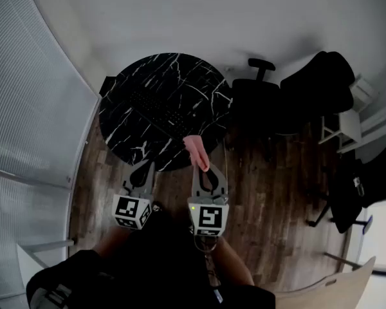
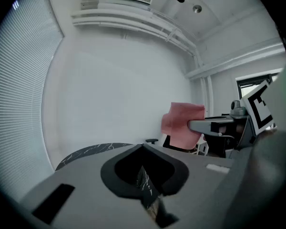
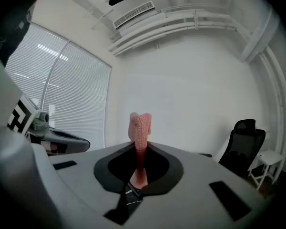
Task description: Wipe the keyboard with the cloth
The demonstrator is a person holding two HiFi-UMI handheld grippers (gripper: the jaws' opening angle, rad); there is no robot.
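Observation:
A round black marble table (image 1: 125,129) carries a black keyboard (image 1: 156,110), faint against the dark top. My right gripper (image 1: 203,166) is shut on a pink cloth (image 1: 195,150), held over the table's near edge. In the right gripper view the cloth (image 3: 140,126) stands up from the pinched jaws of the right gripper (image 3: 139,146). My left gripper (image 1: 145,167) hangs beside it, shut and holding nothing, just short of the table's near edge. The left gripper view shows the left gripper (image 2: 143,147), the table edge (image 2: 86,151) and the cloth (image 2: 181,125) off to the right.
Black office chairs (image 1: 262,90) (image 1: 321,82) stand right of the table on the wooden floor (image 1: 270,192). A white stool (image 1: 347,127) is at the far right. Window blinds (image 1: 26,108) run along the left. A pale wooden chair back (image 1: 334,288) is at the bottom right.

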